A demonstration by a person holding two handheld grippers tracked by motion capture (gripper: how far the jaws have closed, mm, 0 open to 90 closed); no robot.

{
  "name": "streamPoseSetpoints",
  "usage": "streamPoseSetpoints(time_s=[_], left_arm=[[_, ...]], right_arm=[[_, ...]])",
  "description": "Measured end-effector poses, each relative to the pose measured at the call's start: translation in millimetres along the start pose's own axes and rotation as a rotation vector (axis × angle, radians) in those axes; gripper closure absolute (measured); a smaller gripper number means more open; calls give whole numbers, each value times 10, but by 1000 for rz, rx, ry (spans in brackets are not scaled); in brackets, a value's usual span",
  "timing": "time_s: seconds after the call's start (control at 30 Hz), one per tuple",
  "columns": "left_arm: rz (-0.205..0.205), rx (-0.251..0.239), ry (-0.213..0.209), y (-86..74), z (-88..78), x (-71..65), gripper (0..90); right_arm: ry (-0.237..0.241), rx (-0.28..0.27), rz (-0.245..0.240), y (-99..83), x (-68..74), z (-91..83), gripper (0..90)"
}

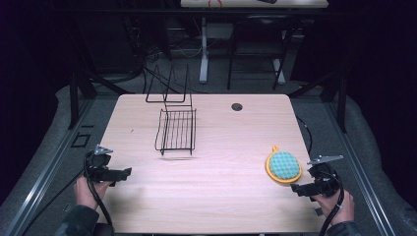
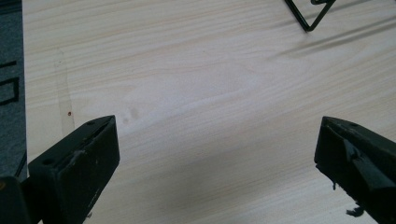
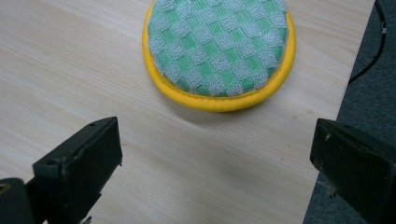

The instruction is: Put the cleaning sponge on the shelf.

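A round pad [image 1: 283, 166] with a green-and-white checked top and a yellow rim lies flat near the table's right edge; it is also just ahead of the jaws in the right gripper view [image 3: 219, 51]. My right gripper [image 1: 301, 189] [image 3: 215, 163] hovers at the front right, a short way in front of the pad, open and empty. A black wire rack [image 1: 176, 129] stands at the table's middle-left, one corner [image 2: 308, 16] visible in the left gripper view. My left gripper [image 1: 123, 173] [image 2: 217, 158] sits at the front left, open, with bare wood between its jaws.
The light wooden table [image 1: 216, 196] has a round cable hole [image 1: 237, 106] near its back edge. Its right edge [image 3: 343, 88] runs close beside the pad, with grey floor and a black cable [image 3: 373, 51] beyond. Dark frames and another table stand behind.
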State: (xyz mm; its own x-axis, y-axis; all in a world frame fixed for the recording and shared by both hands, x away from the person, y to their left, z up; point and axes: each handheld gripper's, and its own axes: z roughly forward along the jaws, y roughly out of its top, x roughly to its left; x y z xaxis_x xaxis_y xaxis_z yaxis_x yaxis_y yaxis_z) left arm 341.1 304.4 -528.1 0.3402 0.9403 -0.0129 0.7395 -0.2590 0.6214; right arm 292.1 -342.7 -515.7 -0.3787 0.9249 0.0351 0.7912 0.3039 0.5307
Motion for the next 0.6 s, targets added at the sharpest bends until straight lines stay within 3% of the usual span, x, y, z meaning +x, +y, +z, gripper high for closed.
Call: streamPoseSetpoints(time_s=[0.6], left_arm=[[15,-8,-1,77,34,-15,0]], right_arm=[[0,-22,-30,144,-4,29,17]])
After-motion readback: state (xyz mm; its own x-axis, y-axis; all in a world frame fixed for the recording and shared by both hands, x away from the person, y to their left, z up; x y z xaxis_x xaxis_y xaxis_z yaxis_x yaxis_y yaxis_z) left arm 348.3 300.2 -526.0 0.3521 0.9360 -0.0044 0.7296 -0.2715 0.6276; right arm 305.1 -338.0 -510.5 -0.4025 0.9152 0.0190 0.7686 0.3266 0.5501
